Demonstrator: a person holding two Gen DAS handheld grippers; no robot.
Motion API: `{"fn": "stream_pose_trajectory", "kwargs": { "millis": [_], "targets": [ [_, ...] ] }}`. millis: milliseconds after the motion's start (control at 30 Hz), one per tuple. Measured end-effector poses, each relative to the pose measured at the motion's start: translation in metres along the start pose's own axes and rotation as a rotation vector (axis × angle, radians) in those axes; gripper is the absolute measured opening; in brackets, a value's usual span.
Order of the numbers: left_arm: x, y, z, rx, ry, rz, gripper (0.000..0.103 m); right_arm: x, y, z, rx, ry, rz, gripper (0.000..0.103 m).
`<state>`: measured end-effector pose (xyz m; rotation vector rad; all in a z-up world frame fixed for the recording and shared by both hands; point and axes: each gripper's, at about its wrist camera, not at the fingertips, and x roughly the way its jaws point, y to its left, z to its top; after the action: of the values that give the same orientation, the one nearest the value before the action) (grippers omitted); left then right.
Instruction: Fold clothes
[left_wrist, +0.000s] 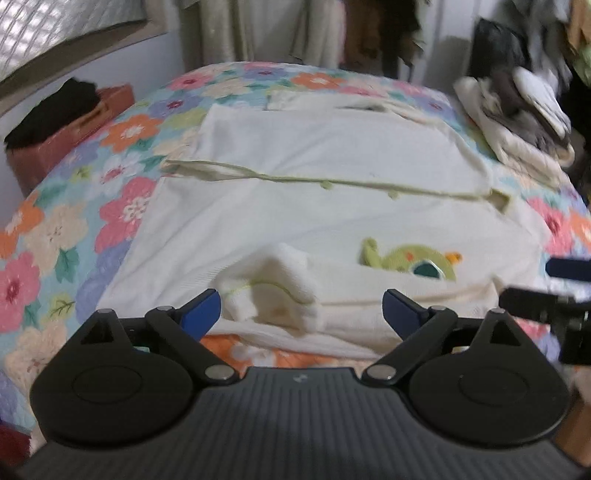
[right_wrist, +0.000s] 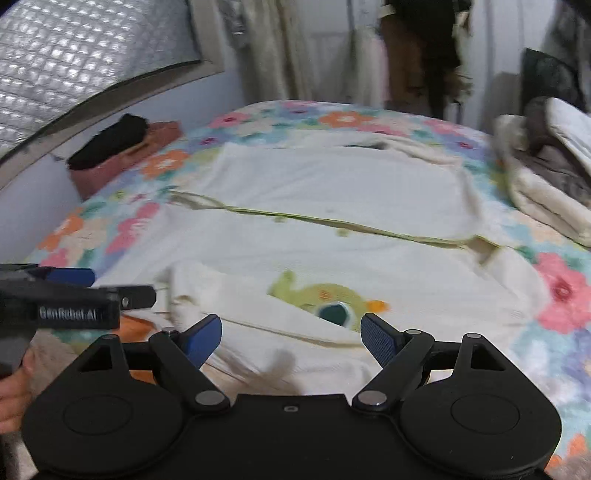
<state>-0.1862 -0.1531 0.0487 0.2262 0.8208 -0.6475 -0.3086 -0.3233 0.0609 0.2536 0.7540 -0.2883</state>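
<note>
Left gripper (left_wrist: 302, 306): jaws wide apart, holding nothing, over near sleeve fold
Right gripper (right_wrist: 291, 334): jaws wide, empty
Cream cardigan (left_wrist: 325, 206): spread flat on floral bedspread (left_wrist: 55, 236), mid-bed
Folded pile (left_wrist: 517, 122): far right

One readable mark: a brand name on the left gripper.

In the right wrist view, the left gripper (right_wrist: 92, 286) comes in from the left edge, and white letters on the side of its black body read "GenRobot.AI", a little blurred. In the left wrist view a small pale mark sits on that gripper's ribbed body near the bottom middle, too small to read. The cardigan (right_wrist: 332, 206) carries a green embroidered figure but no letters. Nothing else in either view bears words or numbers.
</note>
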Motion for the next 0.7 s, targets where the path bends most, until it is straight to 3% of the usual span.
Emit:
{"fn": "stream_pose_trajectory", "kwargs": {
  "millis": [133,333,600,700],
  "targets": [
    [-0.009,-0.023,-0.007,0.028,0.026,-0.046,0.095,-0.013,-0.009,-0.005,0.04,0.0,-0.007,0.086],
    [-0.023,-0.051,-0.023,0.103,0.023,-0.034,0.095,-0.031,-0.015,-0.02,0.064,-0.012,-0.047,0.087],
    [-0.033,-0.067,-0.031,0.13,0.037,-0.052,0.095,-0.042,-0.023,-0.035,0.048,0.004,-0.09,0.089],
    [-0.036,-0.071,-0.032,0.139,0.041,-0.05,0.096,-0.044,-0.028,-0.037,0.078,0.003,-0.071,0.09]
  ]
}}
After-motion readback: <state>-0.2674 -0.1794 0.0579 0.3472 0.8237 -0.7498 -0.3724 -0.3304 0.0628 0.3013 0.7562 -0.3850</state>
